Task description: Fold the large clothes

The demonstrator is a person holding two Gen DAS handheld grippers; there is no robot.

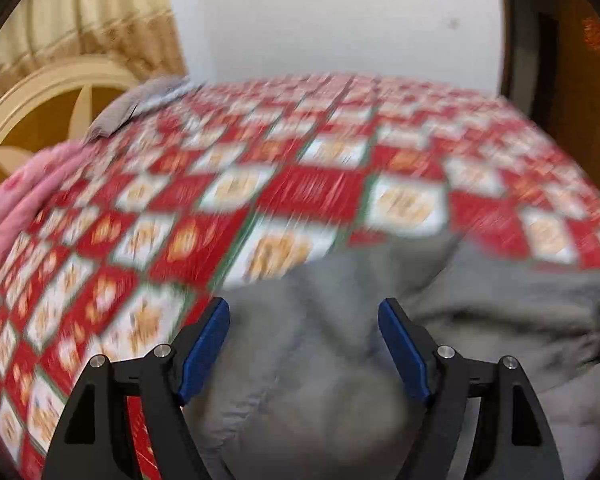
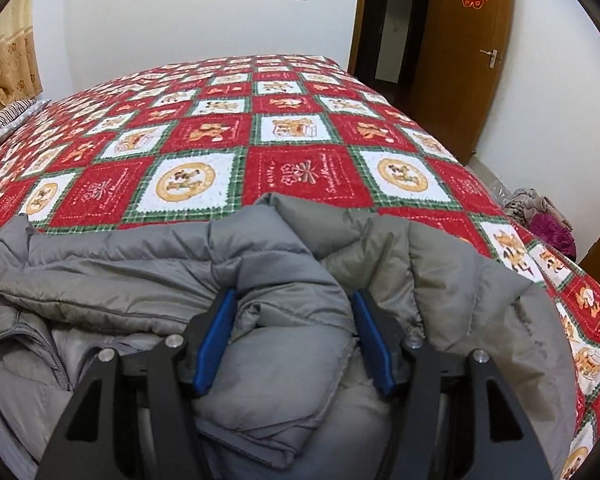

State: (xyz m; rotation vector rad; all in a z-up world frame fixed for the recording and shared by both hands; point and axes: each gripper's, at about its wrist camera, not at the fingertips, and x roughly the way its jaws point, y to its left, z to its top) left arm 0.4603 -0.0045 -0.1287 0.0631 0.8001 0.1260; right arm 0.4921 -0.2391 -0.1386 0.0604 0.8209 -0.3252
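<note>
A grey padded jacket (image 2: 260,264) lies bunched at the near edge of the bed. My right gripper (image 2: 294,300) is open, its blue pads (image 2: 216,340) on either side of a thick fold of the jacket, not closed on it. In the left wrist view, which is blurred by motion, the same jacket (image 1: 308,360) lies below my left gripper (image 1: 304,308), which is open with nothing between its blue pads (image 1: 204,348).
The bed is covered by a red, white and green patchwork quilt (image 2: 308,176). A pink blanket (image 1: 24,196) and a grey pillow (image 1: 140,104) lie at its left end by the cream headboard (image 1: 48,92). A wooden door (image 2: 460,52) and a clothes pile (image 2: 540,216) are right.
</note>
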